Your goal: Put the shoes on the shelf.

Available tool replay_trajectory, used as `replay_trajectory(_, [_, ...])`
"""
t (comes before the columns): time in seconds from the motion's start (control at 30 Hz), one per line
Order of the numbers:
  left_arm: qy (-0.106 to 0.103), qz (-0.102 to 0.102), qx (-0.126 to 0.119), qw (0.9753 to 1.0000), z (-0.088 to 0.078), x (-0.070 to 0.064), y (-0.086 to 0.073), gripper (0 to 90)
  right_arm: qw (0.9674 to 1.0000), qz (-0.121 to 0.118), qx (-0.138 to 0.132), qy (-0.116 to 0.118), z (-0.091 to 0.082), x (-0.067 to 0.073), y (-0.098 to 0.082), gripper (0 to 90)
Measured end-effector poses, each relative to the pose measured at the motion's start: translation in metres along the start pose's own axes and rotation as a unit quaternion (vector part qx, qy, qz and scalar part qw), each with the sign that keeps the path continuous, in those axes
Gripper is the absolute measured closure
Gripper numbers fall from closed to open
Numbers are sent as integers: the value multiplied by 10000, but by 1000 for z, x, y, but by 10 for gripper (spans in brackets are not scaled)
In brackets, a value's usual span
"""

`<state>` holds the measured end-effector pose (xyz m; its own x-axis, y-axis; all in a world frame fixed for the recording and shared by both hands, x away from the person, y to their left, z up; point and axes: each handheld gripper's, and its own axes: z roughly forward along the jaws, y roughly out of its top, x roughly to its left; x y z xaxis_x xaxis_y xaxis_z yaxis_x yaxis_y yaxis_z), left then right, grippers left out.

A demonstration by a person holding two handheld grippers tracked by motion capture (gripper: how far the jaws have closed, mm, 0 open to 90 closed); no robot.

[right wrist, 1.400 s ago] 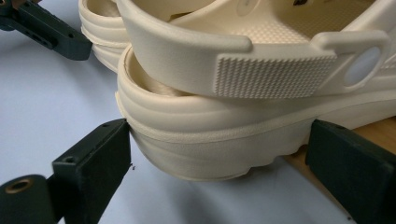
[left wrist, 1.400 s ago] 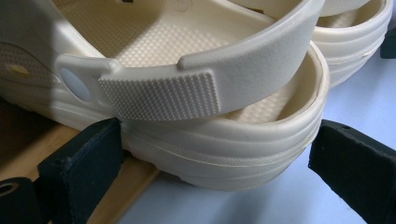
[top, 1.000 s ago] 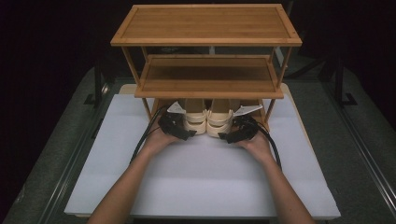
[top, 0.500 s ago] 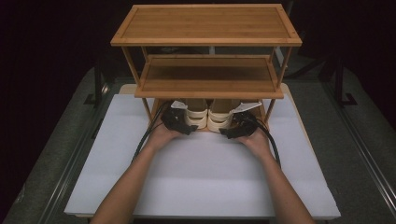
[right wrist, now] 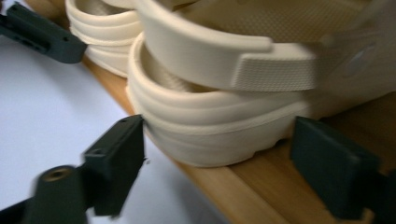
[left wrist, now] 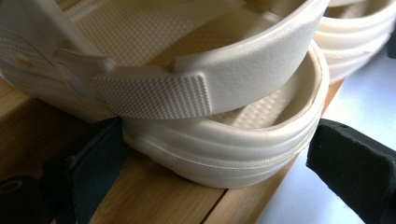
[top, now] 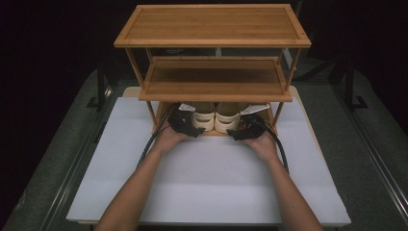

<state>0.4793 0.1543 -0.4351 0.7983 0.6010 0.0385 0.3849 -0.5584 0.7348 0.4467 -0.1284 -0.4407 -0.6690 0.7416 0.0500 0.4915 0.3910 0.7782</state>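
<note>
A pair of cream clogs stands heel-out on the bottom shelf of a bamboo rack [top: 214, 91]. My left gripper [top: 190, 126] is at the heel of the left clog [top: 204, 120]; my right gripper [top: 240, 130] is at the heel of the right clog [top: 226, 121]. In the left gripper view the gripper [left wrist: 215, 158] is open, its jaws either side of the left clog's heel [left wrist: 224, 140]. The left jaw touches it, the right stands just off. In the right gripper view the gripper [right wrist: 219, 154] is open around the right clog's heel [right wrist: 210, 126]. The toes are hidden under the middle shelf.
The rack has three bamboo tiers and stands at the far end of a white board [top: 211, 178] on the table. Its front legs [top: 151, 113] flank both hands. The bottom shelf's front edge [left wrist: 154, 200] lies just under the heels. Dark rails run along both sides of the table.
Both hands have moved forward toward the rack, and the two clogs have slid deeper onto the bottom shelf with them. The jaws stay spread around the heels.
</note>
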Motion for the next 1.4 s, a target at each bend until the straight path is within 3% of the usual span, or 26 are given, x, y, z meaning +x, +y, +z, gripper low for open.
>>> replay_trajectory(0.27, [2, -23, 113, 9999, -1, 0, 0, 47, 10000, -18, 48, -74, 0, 1, 1, 218])
replay_trajectory(0.4, [-47, -73, 93, 9999, -4, -1, 0, 47, 10000, 9, -55, -20, -5, 2, 2, 218])
replay_trajectory(0.73, [-69, -120, 128, 9998, -23, -2, -9, 46, 9998, 28, -191, -21, -19, 4, -1, 185])
replay_trajectory(0.97, [25, -3, 157, 9999, -51, -4, -20, 47, 9999, 23, -167, -15, -35, 9, -9, 178])
replay_trajectory(1.1, [42, -41, 118, 9999, -67, -5, -26, 52, 9997, 13, -251, -8, -49, 10, -13, 177])
replay_trajectory(1.4, [110, -29, -95, 9999, -103, -14, -45, 53, 9992, 149, -358, -84, -87, 9, -33, 173])
